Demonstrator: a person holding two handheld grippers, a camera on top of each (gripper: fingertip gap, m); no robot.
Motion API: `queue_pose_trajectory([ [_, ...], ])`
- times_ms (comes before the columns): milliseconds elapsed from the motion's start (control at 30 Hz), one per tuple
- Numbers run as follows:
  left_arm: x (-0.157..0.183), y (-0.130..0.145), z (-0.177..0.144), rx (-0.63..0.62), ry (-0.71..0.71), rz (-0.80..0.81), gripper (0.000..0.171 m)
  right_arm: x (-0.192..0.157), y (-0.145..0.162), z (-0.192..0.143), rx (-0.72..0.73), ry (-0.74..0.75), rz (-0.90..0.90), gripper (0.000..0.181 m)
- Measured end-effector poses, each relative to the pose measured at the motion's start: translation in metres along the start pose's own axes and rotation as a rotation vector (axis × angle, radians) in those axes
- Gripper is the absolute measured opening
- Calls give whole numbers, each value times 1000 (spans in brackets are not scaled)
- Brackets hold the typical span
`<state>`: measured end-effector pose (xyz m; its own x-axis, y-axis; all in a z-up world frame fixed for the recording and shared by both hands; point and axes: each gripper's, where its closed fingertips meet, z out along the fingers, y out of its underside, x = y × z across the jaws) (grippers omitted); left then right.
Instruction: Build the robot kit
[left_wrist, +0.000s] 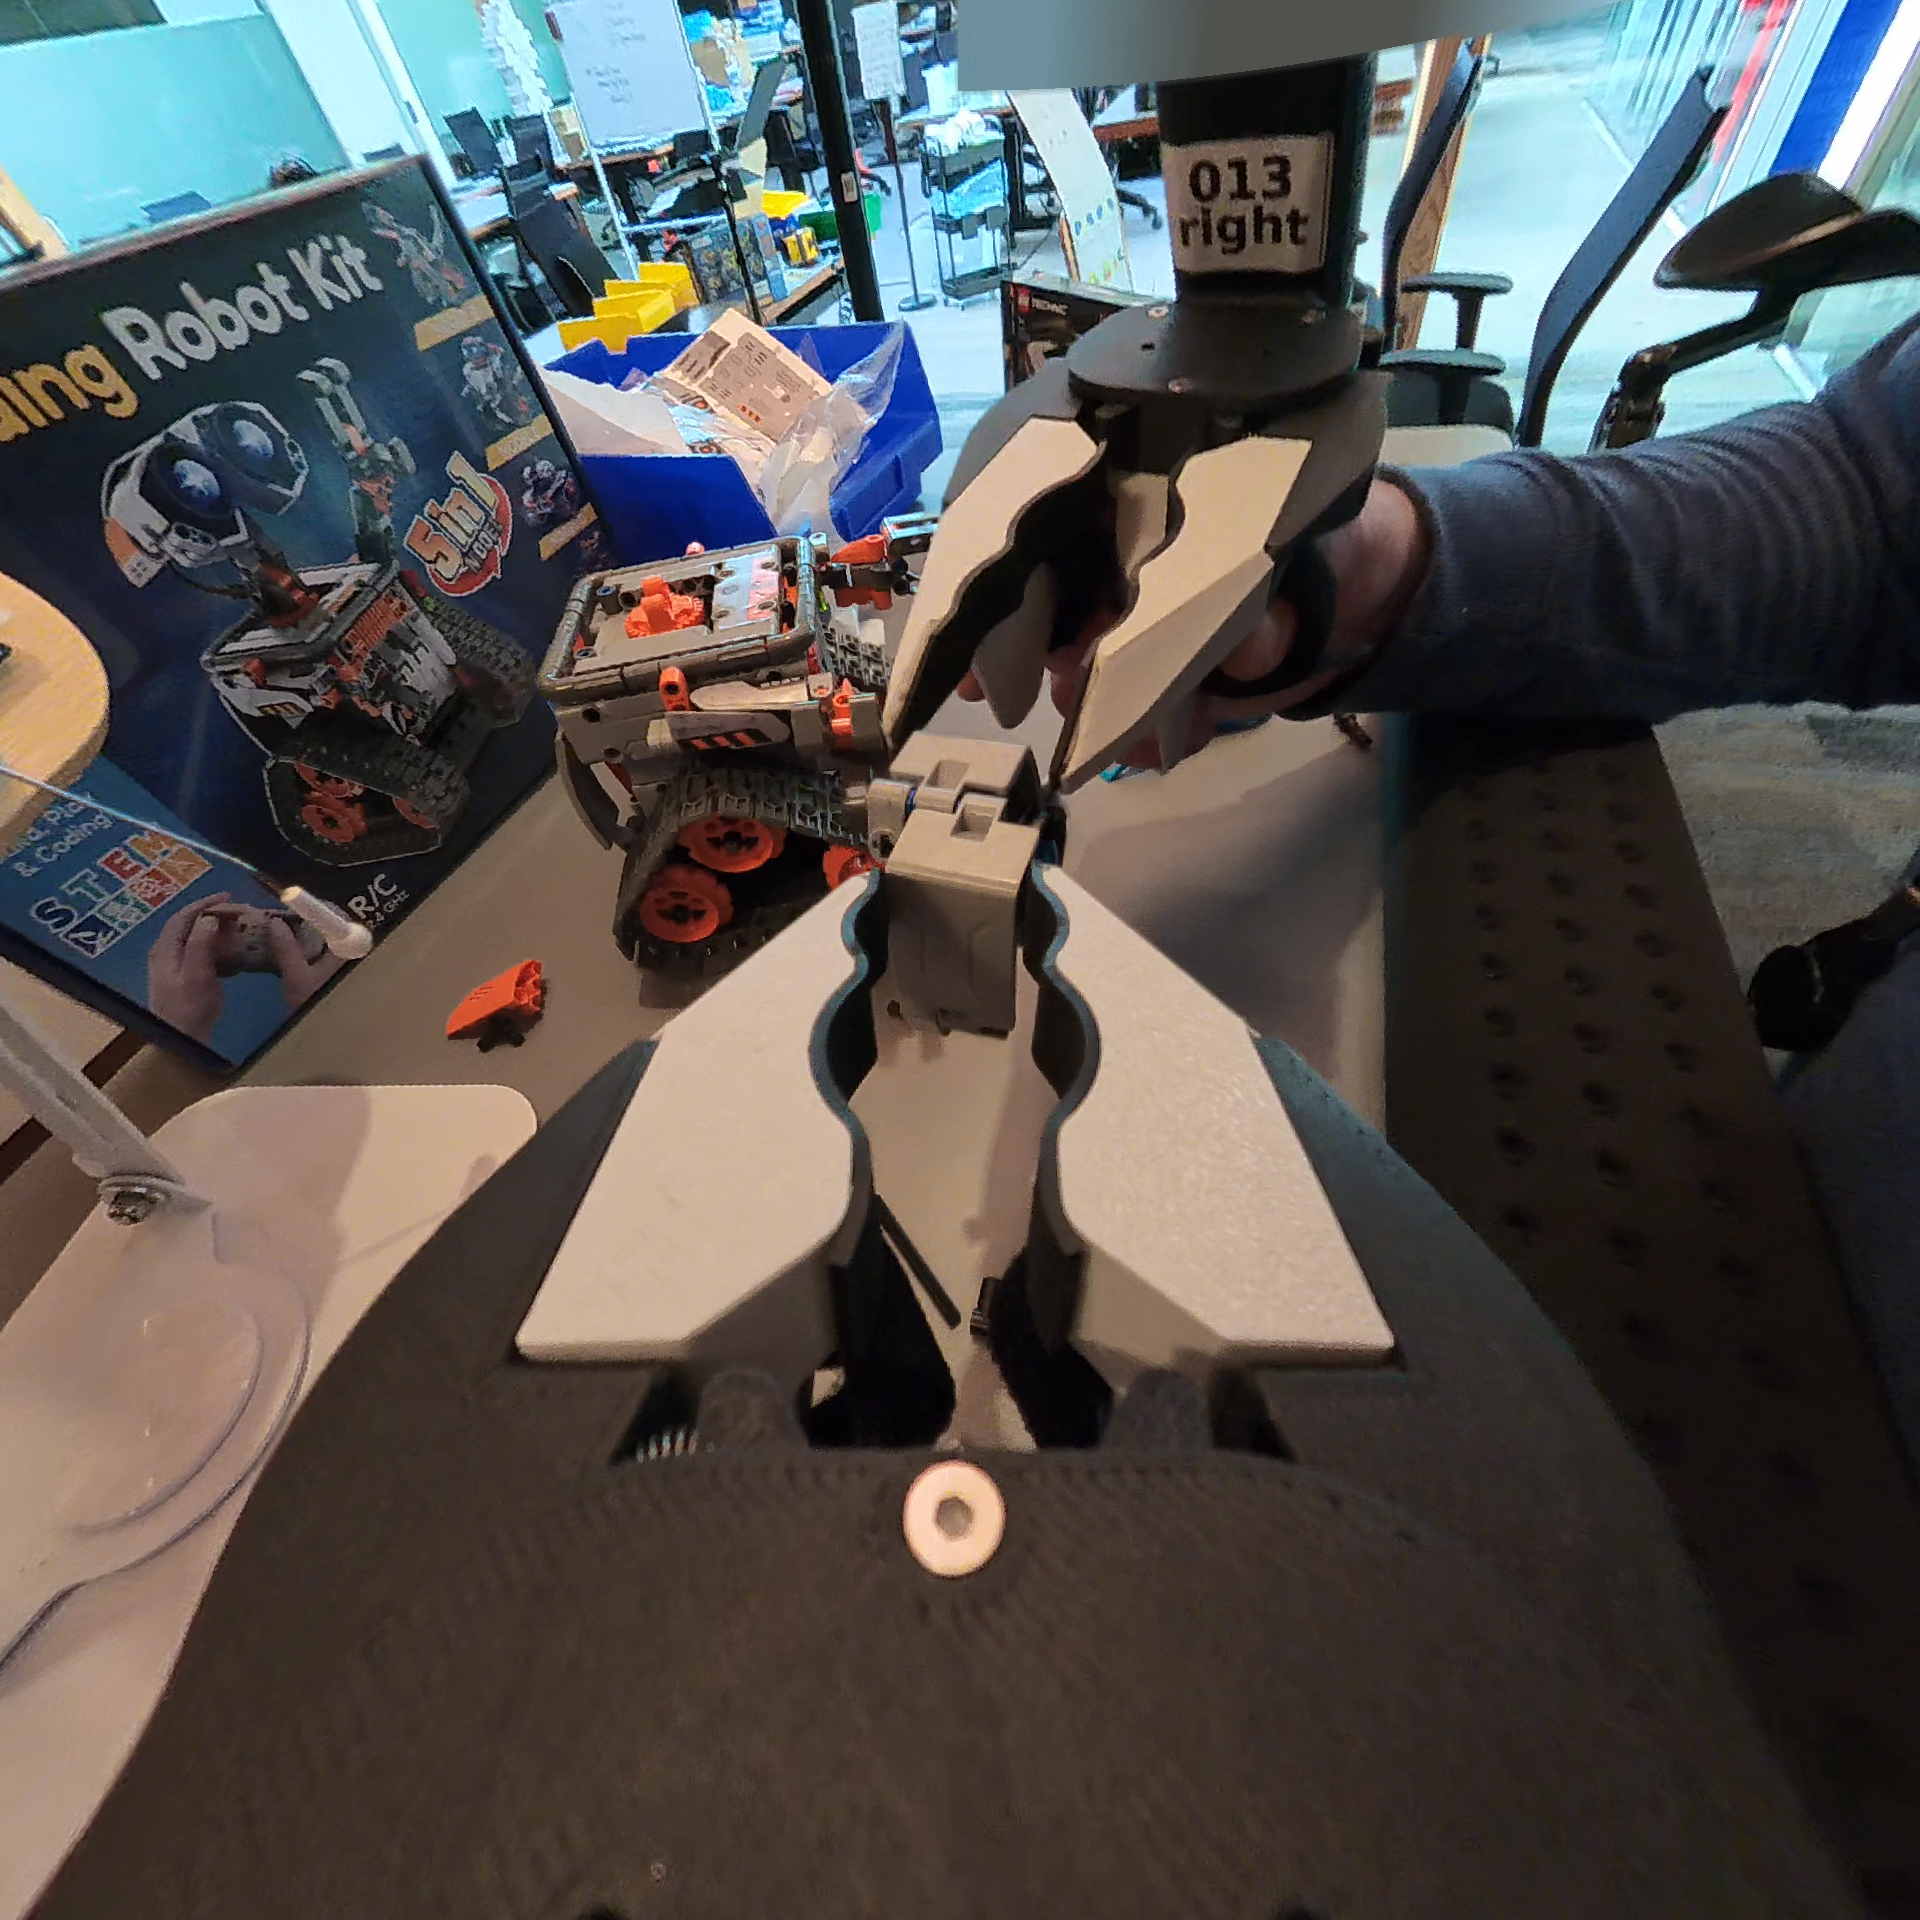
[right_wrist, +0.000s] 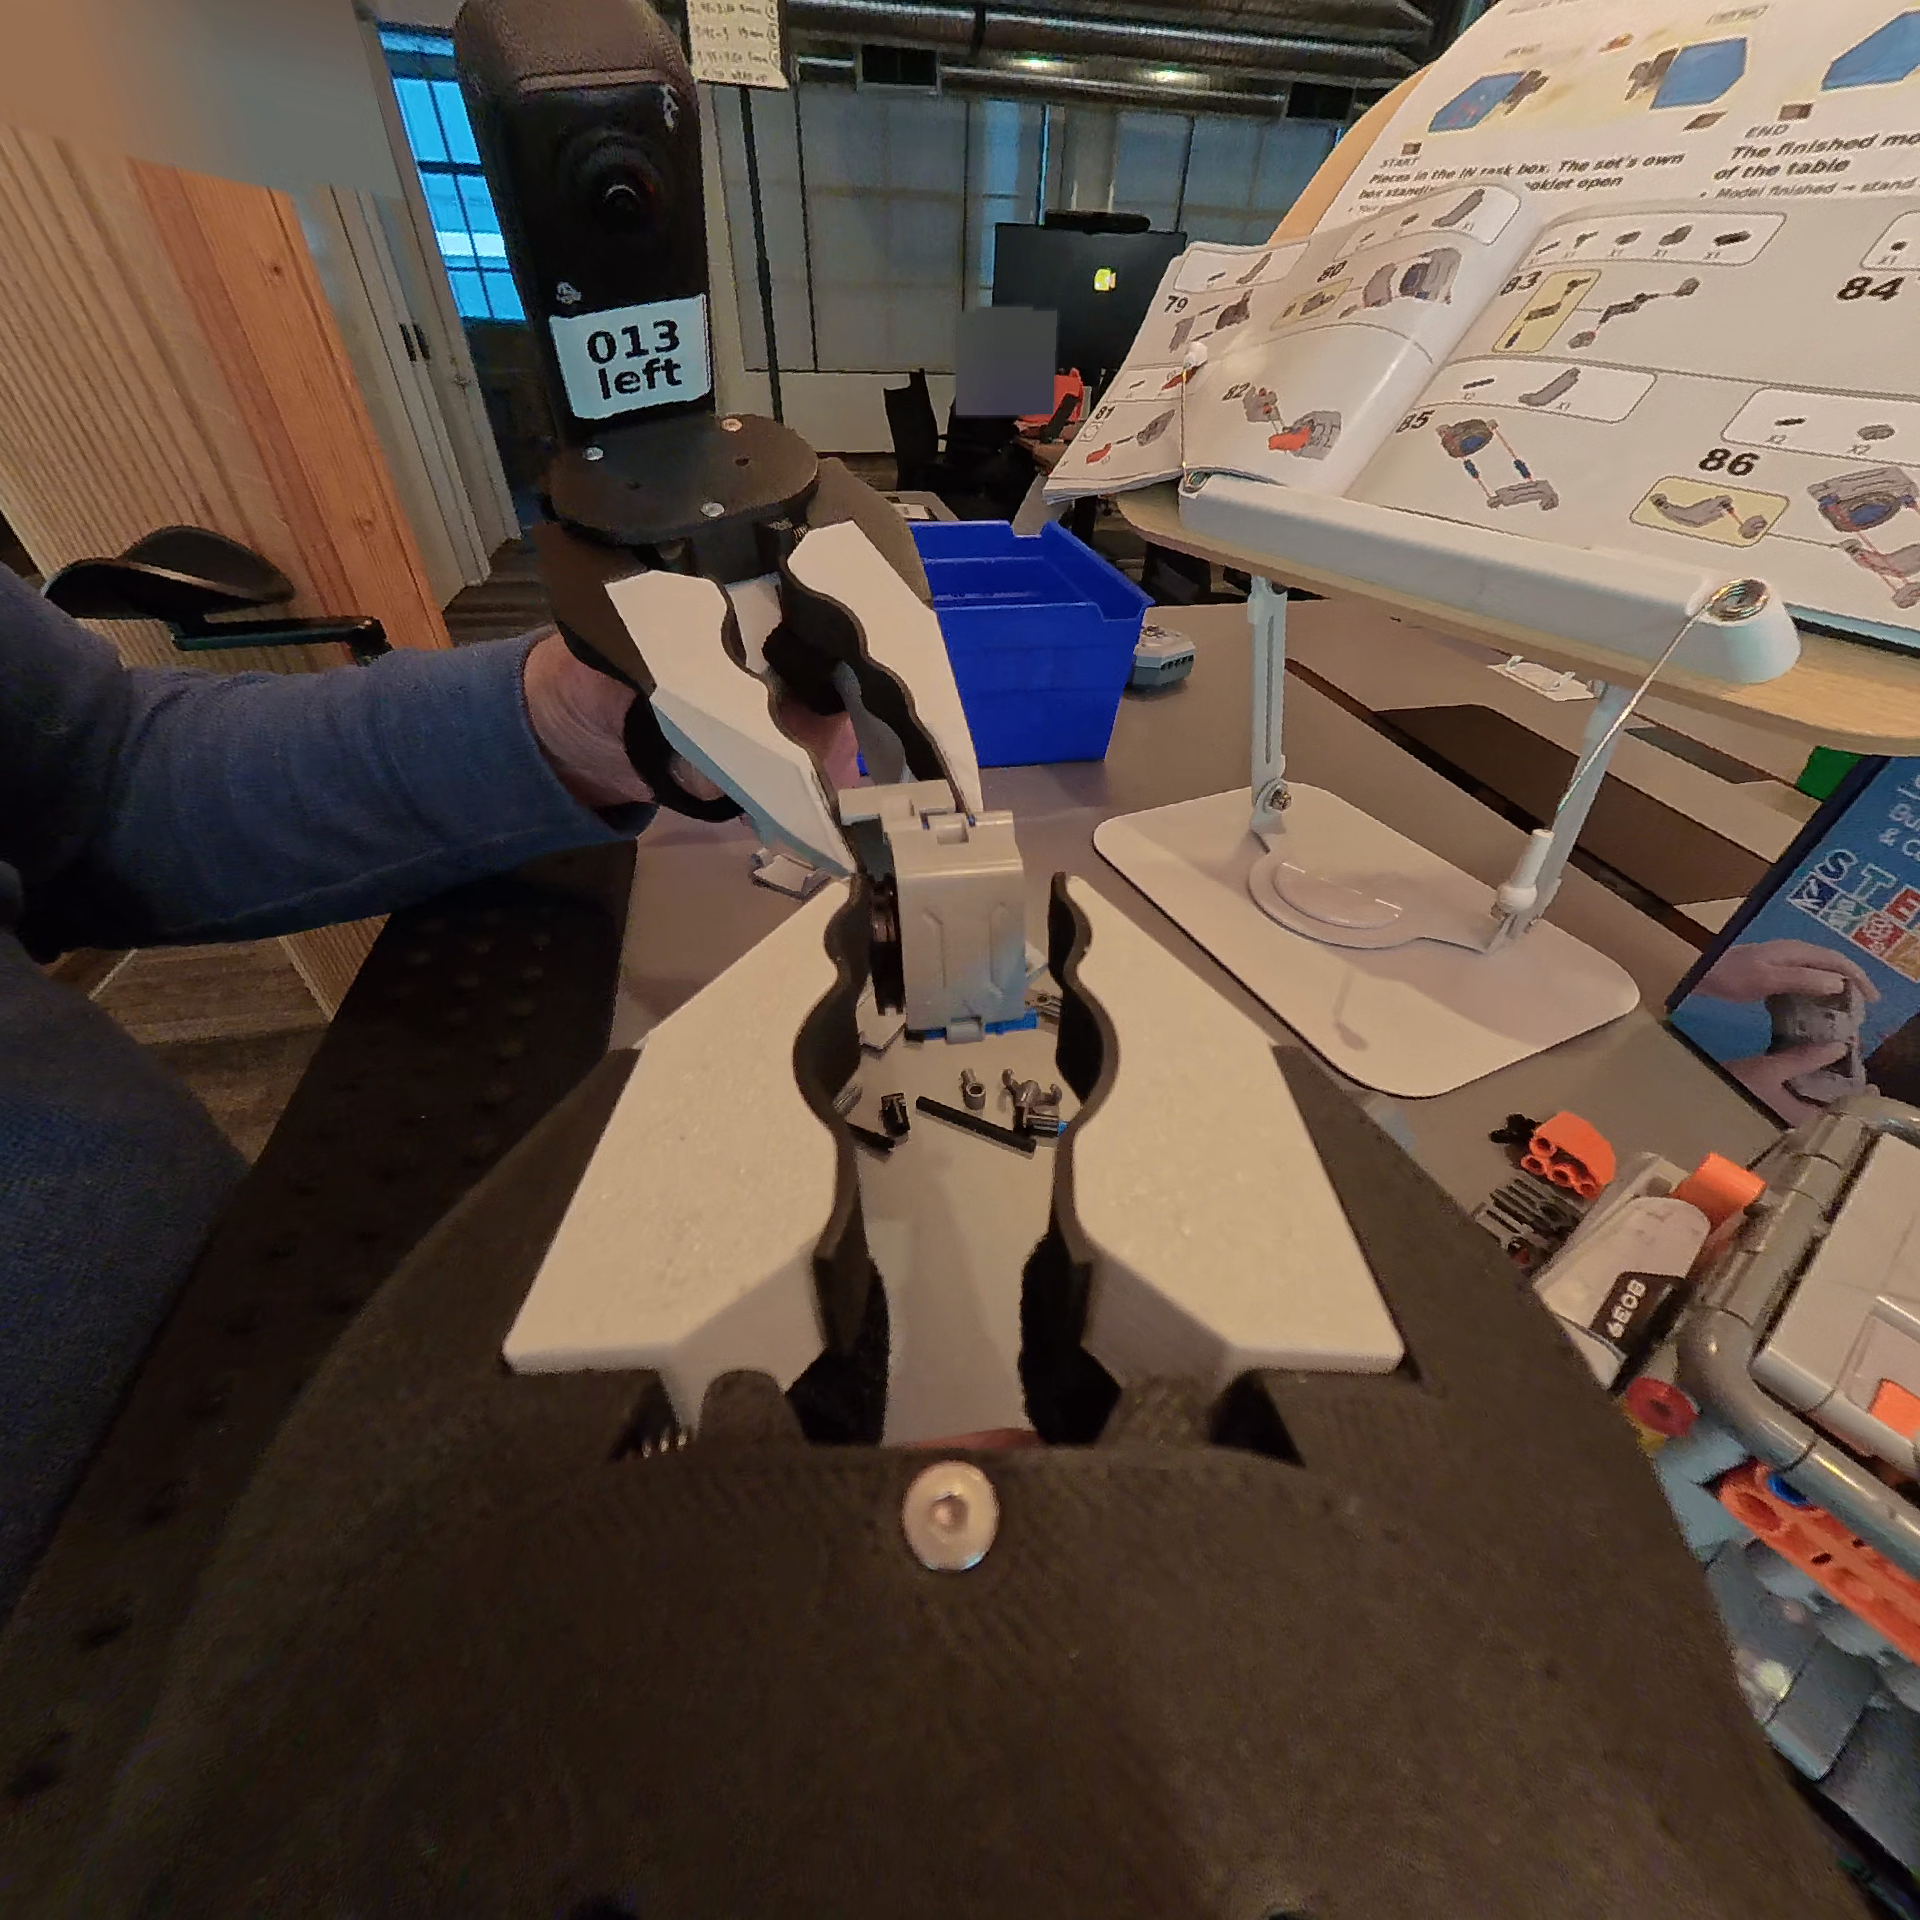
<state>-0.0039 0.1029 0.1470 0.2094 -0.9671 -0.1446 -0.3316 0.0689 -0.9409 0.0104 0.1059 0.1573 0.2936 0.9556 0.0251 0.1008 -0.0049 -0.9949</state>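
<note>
Your left gripper (left_wrist: 951, 904) is clamping a grey rectangular plastic block assembly (left_wrist: 956, 883) between its nearly closed fingertips, above the grey tabletop (left_wrist: 582, 935). The block is showing a grooved face, a notched top and a blue strip at its foot, with its long axis standing roughly upright. Your right gripper (left_wrist: 971, 753) is reaching the block's upper end, its fingers slightly parted; whether they are gripping anything, you cannot tell. A tracked grey-and-orange brick robot (left_wrist: 717, 727) is sitting just behind.
</note>
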Motion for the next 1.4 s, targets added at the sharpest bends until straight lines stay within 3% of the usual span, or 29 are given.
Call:
queue_pose_trajectory([
  [200,6,4,6,-11,15,29,22,-3,8,4,-37,-12,-17,24],
  [1400,2,18,8,10,22,24,22,0,22,10,-81,12,-60,23],
])
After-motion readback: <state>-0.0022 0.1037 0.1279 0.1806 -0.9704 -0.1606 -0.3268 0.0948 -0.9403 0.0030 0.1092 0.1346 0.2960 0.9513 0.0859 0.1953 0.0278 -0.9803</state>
